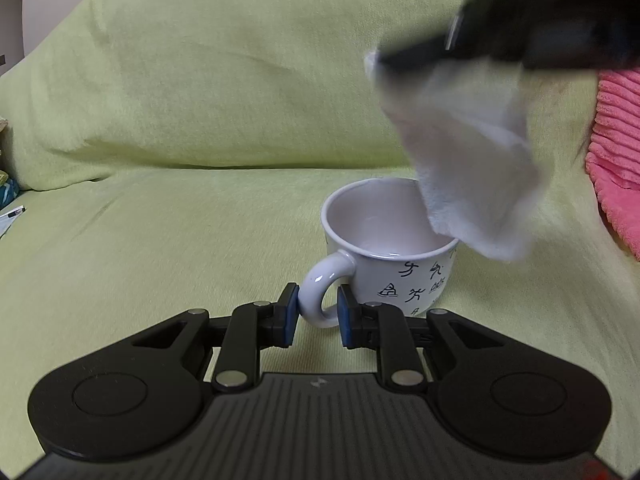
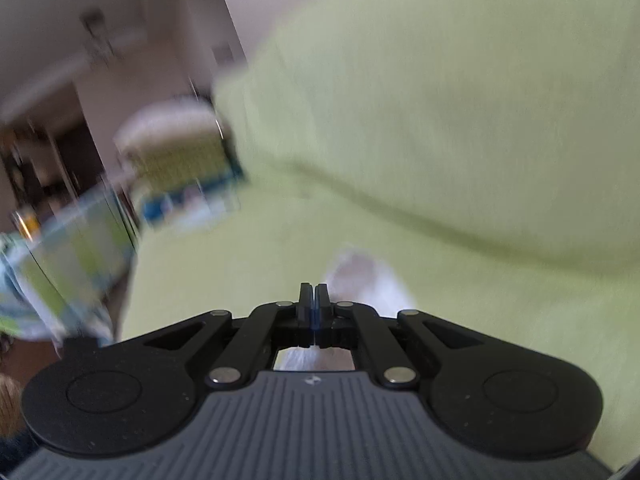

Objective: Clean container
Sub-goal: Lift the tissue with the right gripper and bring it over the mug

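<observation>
A white mug (image 1: 400,276) with black stick-figure marks stands upright on a green sofa seat (image 1: 160,240). Its handle (image 1: 316,280) points toward me. My left gripper (image 1: 318,316) is shut on the handle, one blue pad on each side of the ring. My right gripper (image 1: 384,62), a blurred shape at the upper right, is shut on a white cloth (image 1: 468,168). The cloth hangs down over the mug's right rim. In the right wrist view the right gripper (image 2: 315,296) has its fingers pressed together, and the cloth (image 2: 368,284) shows just beyond them. The mug is hidden there.
The green back cushion (image 1: 240,80) rises behind the mug. A pink ribbed blanket (image 1: 616,160) lies at the right edge. A pen and papers (image 1: 12,214) sit at the seat's left edge. The right wrist view is motion-blurred, with room furniture (image 2: 80,220) to its left.
</observation>
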Available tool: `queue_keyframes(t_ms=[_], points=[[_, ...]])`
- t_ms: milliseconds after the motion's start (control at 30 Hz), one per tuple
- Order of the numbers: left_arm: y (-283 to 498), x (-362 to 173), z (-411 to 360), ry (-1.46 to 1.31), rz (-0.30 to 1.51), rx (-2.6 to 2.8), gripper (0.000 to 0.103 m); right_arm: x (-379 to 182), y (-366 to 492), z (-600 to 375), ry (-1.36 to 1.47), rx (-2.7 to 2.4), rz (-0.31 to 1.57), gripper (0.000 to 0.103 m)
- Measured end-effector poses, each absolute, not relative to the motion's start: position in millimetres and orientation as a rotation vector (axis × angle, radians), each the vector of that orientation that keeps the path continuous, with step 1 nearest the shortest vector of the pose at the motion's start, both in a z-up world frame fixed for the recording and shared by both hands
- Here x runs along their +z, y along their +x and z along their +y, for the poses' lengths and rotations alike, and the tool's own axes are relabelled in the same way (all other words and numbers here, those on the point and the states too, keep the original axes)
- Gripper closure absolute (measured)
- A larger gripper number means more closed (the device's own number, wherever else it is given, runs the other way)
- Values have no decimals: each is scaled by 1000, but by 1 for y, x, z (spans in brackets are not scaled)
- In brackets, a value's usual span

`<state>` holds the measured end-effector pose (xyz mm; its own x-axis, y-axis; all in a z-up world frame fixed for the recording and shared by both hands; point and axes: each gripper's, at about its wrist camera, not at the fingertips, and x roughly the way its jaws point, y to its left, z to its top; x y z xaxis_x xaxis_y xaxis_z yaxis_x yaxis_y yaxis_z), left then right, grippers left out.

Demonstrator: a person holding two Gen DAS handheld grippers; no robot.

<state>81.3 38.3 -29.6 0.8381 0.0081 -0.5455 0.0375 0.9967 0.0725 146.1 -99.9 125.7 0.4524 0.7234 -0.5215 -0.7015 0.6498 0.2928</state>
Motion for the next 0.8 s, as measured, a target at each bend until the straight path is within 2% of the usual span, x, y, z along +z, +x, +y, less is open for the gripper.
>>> queue_keyframes(t_ms=[167,233,300,533,667,800], points=[[78,-28,43,87,578,-32,80,121,157,-86,-124,843,786,98],[78,-28,43,84,579,-32,80,132,154,-88,-135,896,808,81],[78,-27,42,80,581,-29,80,143,148,-91,-148,940,820,77],[77,-25,37,81,585,-23,80,168,135,-86,-339,893,791,76],[76,-25,35,83,586,-23,80,153,147,-75,-400,928,903,76],[78,-24,36,83,586,-25,80,136,166,-61,-323,1021,1041,76]])
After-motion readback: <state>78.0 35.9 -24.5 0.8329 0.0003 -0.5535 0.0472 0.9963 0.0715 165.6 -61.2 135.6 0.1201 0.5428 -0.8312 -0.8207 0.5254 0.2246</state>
